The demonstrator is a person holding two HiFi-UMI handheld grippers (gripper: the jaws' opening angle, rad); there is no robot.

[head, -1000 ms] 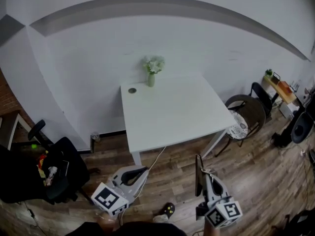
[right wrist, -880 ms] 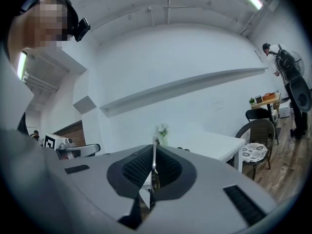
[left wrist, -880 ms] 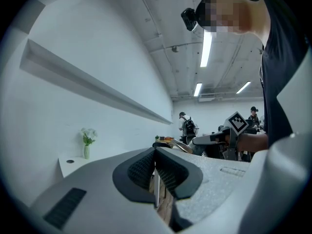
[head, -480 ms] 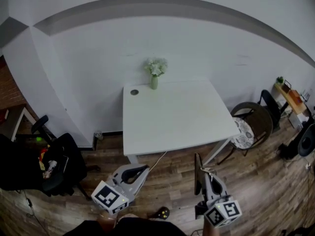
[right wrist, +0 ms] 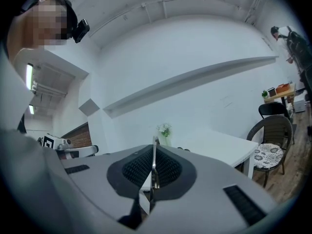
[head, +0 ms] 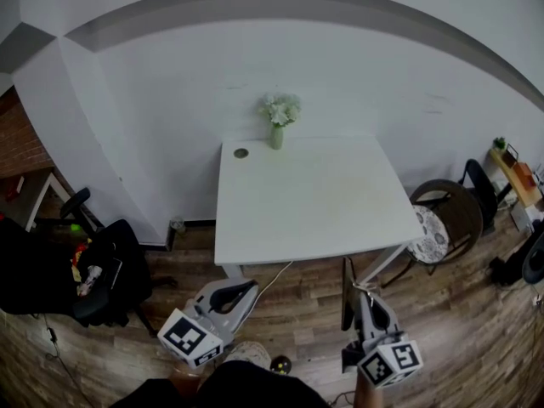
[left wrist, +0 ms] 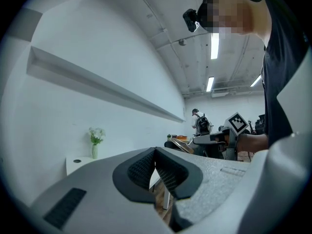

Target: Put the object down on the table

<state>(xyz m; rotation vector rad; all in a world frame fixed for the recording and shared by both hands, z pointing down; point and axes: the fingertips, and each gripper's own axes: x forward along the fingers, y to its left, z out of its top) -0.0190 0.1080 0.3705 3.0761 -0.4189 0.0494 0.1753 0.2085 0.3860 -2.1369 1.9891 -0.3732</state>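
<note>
**Object clamped in right gripper, off the table; left gripper closed and empty**

The right gripper point(head: 364, 296) is observed low in the head view, over the wooden floor point(head: 297, 313) and short of the near right corner of the white table point(head: 314, 202). Its jaws are seen fully closed on a thin, flat object point(right wrist: 154, 147), which is viewed edge-on between the ribbed pads point(right wrist: 168, 168) and stands up above them. What the object is cannot be determined. It is not on the table: it is held in front of the near edge, apart from the tabletop.

The left gripper point(head: 245, 290) is recorded over the floor before the near left corner of the table. Its pads are seen meeting at the tips, and nothing is noted between them. A marker cube point(head: 189, 340) is carried at its rear, and a second cube point(head: 391, 364) at the rear of the right gripper.

On the table, a small vase of pale flowers point(head: 279, 117) is found at the far edge, left of centre and against the wall. A round cable port point(head: 241, 153) is noted at the far left corner. A light cable point(head: 274, 275) is seen hanging below the near edge.

A round-backed chair with a patterned cushion point(head: 442, 223) is placed beside the right edge of the table. A black office chair point(head: 106, 270) stands well apart to the left.
</note>
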